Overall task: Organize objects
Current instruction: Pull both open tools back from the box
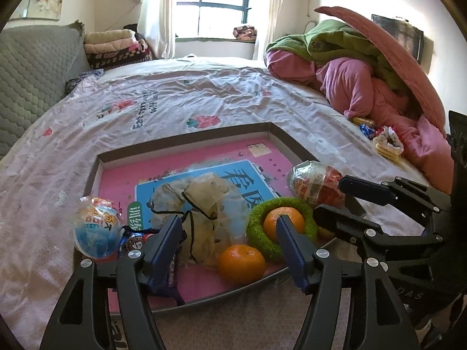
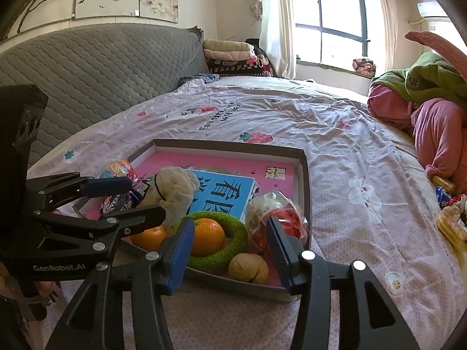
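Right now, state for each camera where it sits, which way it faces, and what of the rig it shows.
Left wrist: sits behind the left tongs, looking down across the tray toward the window; the right tongs enter from the right.
Right wrist: sits behind the right tongs, facing the tray's near right corner; the left tongs enter from the left.
Shared: tray, green ring around an orange, bed.

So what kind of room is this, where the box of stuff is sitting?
Most likely a bedroom in a home. The shallow box sits on a bed with a strawberry-print sheet and a grey quilted headboard; folded blankets are stacked by a curtained window.
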`<state>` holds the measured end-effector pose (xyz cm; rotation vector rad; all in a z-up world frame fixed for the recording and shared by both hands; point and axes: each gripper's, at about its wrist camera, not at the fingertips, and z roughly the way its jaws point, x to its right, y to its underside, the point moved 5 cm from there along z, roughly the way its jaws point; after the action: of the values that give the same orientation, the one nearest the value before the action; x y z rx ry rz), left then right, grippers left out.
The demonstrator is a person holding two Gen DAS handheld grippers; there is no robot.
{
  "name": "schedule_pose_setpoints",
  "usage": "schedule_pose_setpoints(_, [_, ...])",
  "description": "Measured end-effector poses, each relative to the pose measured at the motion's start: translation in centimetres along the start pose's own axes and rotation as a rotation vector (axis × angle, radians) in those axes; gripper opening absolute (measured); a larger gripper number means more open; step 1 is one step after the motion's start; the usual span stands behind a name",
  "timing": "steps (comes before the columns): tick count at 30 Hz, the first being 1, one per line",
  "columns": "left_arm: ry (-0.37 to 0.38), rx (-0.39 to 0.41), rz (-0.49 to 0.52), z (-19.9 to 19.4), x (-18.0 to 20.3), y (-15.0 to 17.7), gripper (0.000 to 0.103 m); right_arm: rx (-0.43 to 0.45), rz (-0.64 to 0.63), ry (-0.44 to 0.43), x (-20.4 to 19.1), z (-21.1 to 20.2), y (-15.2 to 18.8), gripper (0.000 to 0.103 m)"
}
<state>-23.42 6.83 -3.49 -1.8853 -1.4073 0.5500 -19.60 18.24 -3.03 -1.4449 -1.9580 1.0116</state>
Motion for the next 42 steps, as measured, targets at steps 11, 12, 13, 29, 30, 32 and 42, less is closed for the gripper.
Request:
schedule_pose_setpoints(11, [-0.035, -0.001, -0.038, -0.4, -1.1, -0.3, 0.070, 0.018, 0.016, 0.009, 0.5, -0.4, -0.3, 0.058])
schedule_pose_setpoints(12, [-0.039, 0.001, -0.040, -0.4, -1.2, -0.4, 0.070, 0.017, 0.016, 0.009, 0.5, -0.4, -0.3, 0.058])
schedule_pose_setpoints(13, [-0.043, 0.003, -0.042, -0.4, -1.3, -0.4, 0.070, 0.017, 0.016, 0.012, 0.5, -0.4, -0.2, 0.058])
schedule_pose_setpoints(29, [-0.083, 0.023, -0.068, -1.3, -2.5, -0.8, 0.079, 0.005, 0.011, 0.009, 0.3, -0.1, 0.0, 0.059])
schedule_pose_setpoints(30, [-0.092, 0.029, -0.072, -1.5, -2.6, -0.9, 0.079, 0.008, 0.011, 0.009, 0.3, -0.1, -0.1, 0.059])
schedule_pose_setpoints(32, [-0.108, 0.036, -0.079, -1.9, -2.8, -1.0, 0.079, 0.011, 0.010, 0.004, 0.2, -0.2, -0.1, 0.060])
schedule_pose_setpoints(42, [-0.198, 0.048, -0.103, -3.8, -4.0, -0.6, 0.080, 0.031, -0.001, -0.019, -0.8, -0.8, -0.5, 0.070])
